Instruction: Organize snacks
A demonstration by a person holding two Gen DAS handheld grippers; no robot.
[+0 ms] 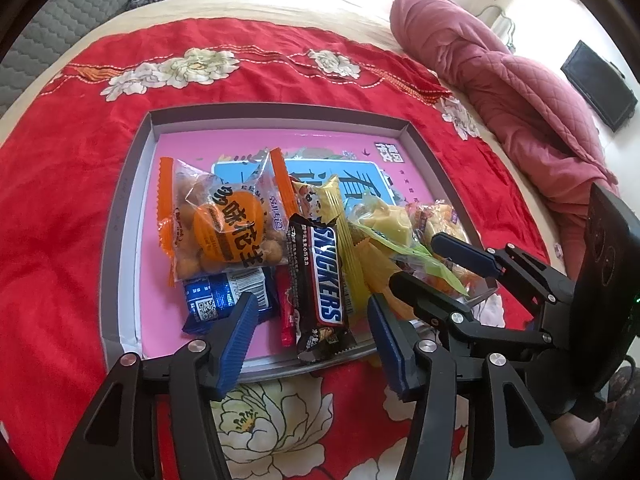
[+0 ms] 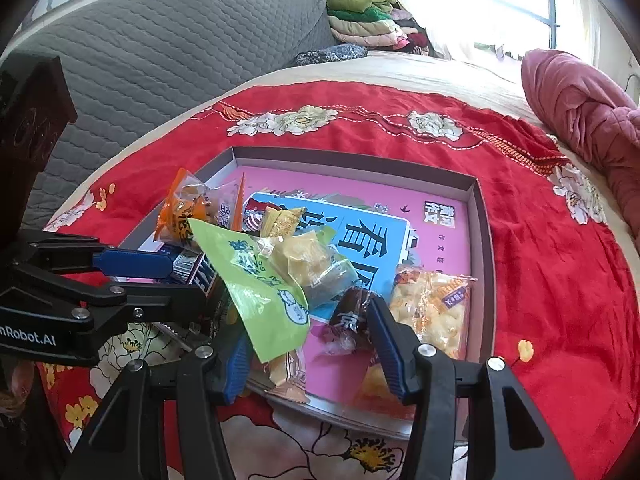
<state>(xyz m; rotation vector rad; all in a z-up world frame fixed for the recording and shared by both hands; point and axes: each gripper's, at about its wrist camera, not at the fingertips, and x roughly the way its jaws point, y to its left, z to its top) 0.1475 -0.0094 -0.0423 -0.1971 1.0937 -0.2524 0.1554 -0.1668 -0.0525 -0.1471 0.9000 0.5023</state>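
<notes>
Crinkly plastic is what everything here is made of: a heap of wrapped snacks is piled along the near edge of the shallow grey tray point(image 1: 132, 208) on the red bedspread point(image 1: 60, 240). At the left of the heap, the orange peanut bag point(image 1: 224, 228) is seen puffed and light; it would likely be best pinched at its crimped side seam, since the slick film could slide off the pads. Just beside it, the Snickers bar point(image 1: 324, 280) overhangs the tray's near rim, firm and narrow, and looks best gripped across its middle. The left claw point(image 1: 312, 344) hovers spread wide above that near rim, nothing held. Further right, the green packet point(image 2: 260, 296) is seen tilted up between the fingers of the right claw point(image 2: 310, 344), also spread; whether it is touched cannot be told. Near the tray's right corner, the puffed-snack bag point(image 2: 432, 308) is judged brittle inside, so a gentle hold on its seam is advised.
</notes>
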